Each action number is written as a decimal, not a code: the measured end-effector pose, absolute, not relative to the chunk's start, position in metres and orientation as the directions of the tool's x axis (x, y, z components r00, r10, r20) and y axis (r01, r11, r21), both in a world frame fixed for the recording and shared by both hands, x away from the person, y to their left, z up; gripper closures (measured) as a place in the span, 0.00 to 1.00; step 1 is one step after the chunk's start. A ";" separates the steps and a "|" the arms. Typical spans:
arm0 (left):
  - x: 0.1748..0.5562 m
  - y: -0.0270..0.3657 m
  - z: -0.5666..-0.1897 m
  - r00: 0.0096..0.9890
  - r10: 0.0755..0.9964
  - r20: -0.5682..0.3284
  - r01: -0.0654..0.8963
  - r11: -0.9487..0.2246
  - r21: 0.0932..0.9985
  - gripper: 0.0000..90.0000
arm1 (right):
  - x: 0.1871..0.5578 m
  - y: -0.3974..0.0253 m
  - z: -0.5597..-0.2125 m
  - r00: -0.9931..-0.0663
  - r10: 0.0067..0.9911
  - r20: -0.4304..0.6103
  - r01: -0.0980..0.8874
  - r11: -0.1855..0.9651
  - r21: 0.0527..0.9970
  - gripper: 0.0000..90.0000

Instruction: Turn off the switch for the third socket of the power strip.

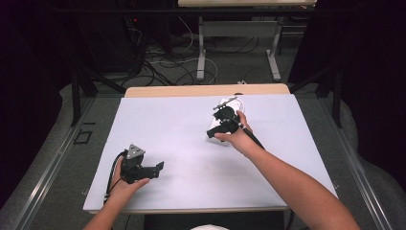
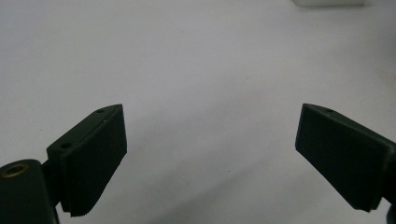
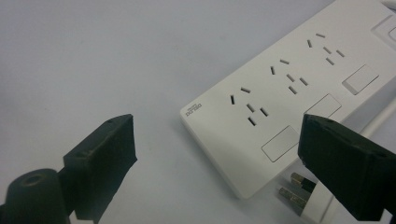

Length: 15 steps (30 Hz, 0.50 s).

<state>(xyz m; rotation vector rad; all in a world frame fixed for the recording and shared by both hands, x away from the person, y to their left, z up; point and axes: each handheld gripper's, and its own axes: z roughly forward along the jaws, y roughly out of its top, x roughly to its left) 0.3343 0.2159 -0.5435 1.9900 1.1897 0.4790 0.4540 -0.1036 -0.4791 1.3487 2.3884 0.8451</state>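
A white power strip (image 3: 280, 93) with three socket groups and flat switches lies on the white table sheet (image 1: 182, 129). Its white plug (image 3: 306, 198), metal prongs showing, rests beside the strip's near edge, with the white cable (image 3: 380, 119) running off to the right. My right gripper (image 3: 217, 128) hovers open just over the strip's near end, nothing between its fingers. From the high view, the strip (image 1: 231, 102) sits at the far right of the sheet, partly under the right gripper (image 1: 216, 130). My left gripper (image 1: 159, 168) rests open at the near left, also seen as left gripper (image 2: 210, 116) over bare sheet.
The sheet covers a wooden table (image 1: 206, 90). Beyond it stand another table's legs (image 1: 202, 52) and loose cables (image 1: 163, 62) on the floor. A white object's edge (image 2: 327, 2) shows at the top of the left gripper view.
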 end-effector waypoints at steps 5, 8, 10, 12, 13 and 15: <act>0.334 0.216 -0.544 0.497 0.866 -0.060 0.584 -0.282 0.762 0.10 | 0.449 -0.104 -0.476 -0.533 0.845 0.038 0.681 0.402 0.613 0.08; 0.334 0.216 -0.543 0.498 0.865 -0.059 0.583 -0.283 0.761 0.10 | 0.447 -0.107 -0.473 -0.539 0.842 0.026 0.673 0.412 0.614 0.07; 0.334 0.216 -0.543 0.497 0.866 -0.060 0.583 -0.282 0.762 0.10 | 0.445 -0.108 -0.471 -0.540 0.841 0.027 0.670 0.410 0.619 0.05; 0.334 0.216 -0.543 0.497 0.866 -0.060 0.584 -0.282 0.761 0.10 | 0.443 -0.110 -0.469 -0.540 0.841 0.035 0.670 0.405 0.622 0.03; 0.334 0.216 -0.543 0.497 0.865 -0.060 0.583 -0.282 0.762 0.10 | 0.442 -0.111 -0.467 -0.542 0.840 0.040 0.668 0.401 0.627 0.02; 0.334 0.216 -0.543 0.498 0.865 -0.060 0.583 -0.282 0.762 0.10 | 0.439 -0.113 -0.465 -0.542 0.839 0.051 0.659 0.387 0.645 0.00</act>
